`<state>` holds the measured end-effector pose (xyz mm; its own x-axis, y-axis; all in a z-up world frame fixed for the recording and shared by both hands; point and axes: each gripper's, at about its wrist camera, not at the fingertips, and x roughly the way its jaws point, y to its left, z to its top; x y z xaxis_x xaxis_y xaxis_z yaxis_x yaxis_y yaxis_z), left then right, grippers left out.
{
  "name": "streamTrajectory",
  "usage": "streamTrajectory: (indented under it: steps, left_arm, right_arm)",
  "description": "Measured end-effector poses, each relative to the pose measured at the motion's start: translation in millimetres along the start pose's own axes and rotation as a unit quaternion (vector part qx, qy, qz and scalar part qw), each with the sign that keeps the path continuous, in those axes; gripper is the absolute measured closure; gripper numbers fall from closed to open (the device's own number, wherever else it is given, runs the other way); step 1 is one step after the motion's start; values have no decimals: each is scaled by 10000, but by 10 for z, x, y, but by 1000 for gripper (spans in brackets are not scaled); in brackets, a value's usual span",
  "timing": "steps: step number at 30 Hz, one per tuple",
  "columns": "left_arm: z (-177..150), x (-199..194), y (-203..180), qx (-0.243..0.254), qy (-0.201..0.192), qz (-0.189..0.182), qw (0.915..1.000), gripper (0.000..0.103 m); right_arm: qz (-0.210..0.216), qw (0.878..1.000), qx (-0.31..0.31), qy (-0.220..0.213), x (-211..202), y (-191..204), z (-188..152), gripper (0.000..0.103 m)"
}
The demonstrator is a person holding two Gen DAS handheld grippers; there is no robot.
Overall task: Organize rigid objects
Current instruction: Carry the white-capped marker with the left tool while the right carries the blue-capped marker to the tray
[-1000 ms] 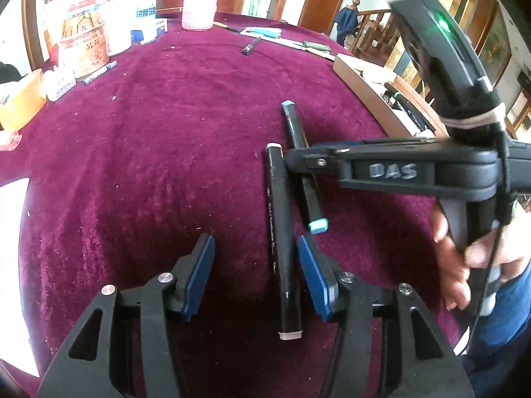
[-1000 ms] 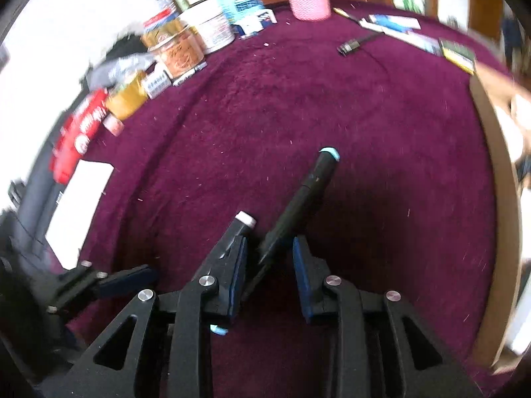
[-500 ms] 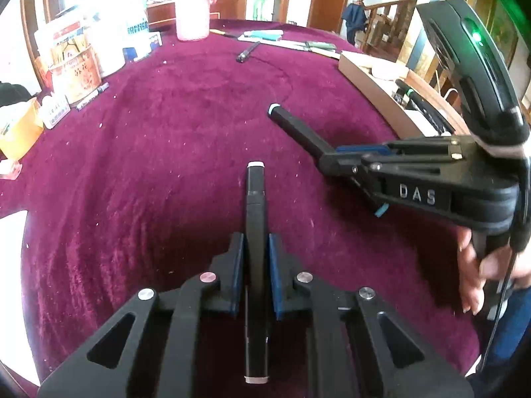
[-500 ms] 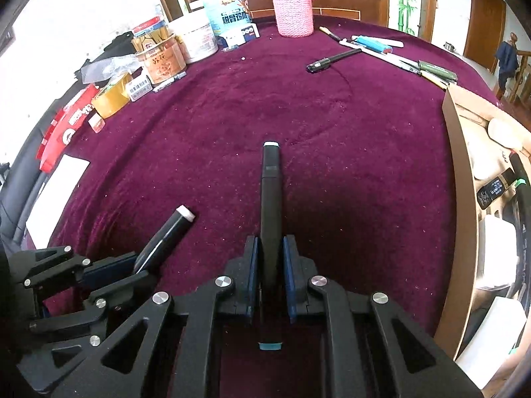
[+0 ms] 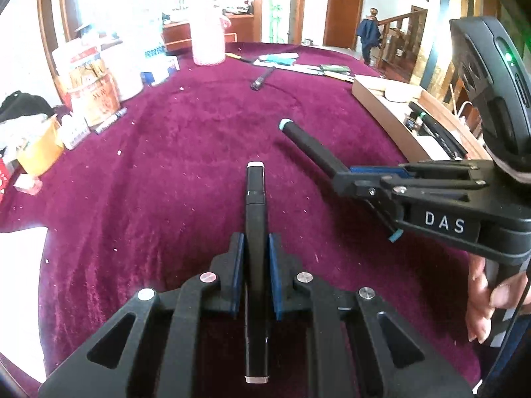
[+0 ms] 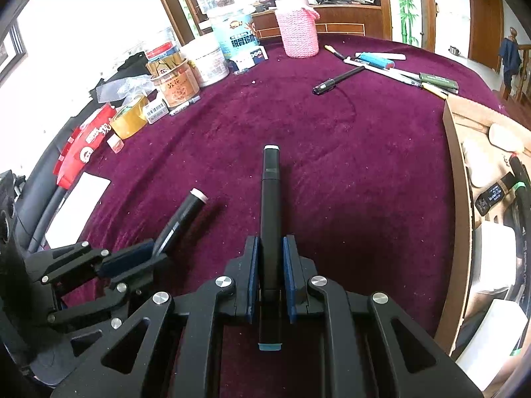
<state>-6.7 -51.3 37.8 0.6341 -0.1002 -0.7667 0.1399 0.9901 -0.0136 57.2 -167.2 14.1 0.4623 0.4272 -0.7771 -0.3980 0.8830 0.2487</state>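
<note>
Both markers, flat on the surface (image 5: 166, 172) a second ago, are now lifted: left tool (image 5: 255, 265) grips the white-capped marker (image 5: 255, 219), right tool (image 6: 269, 275) the teal-capped marker (image 6: 270, 219).

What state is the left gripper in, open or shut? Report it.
Shut. The left gripper has its blue pads pressed against both sides of a black marker with white caps, which is lifted off the maroon tablecloth.

"DAS" on right tongs (image 5: 345, 179)
</note>
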Motion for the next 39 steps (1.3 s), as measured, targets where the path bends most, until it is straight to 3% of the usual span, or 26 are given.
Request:
streamTrajectory:
  steps: [11,39]
  left_arm:
    - [-7,-50,-2,41,-88,202,9997,91]
    - [60,-139,-137,178,-156,136,9996,91]
  right_arm:
    - [63,9999,100,-41,-27,-23,-13,90]
    - [254,9961,682,-489,-419,-304,-64,90]
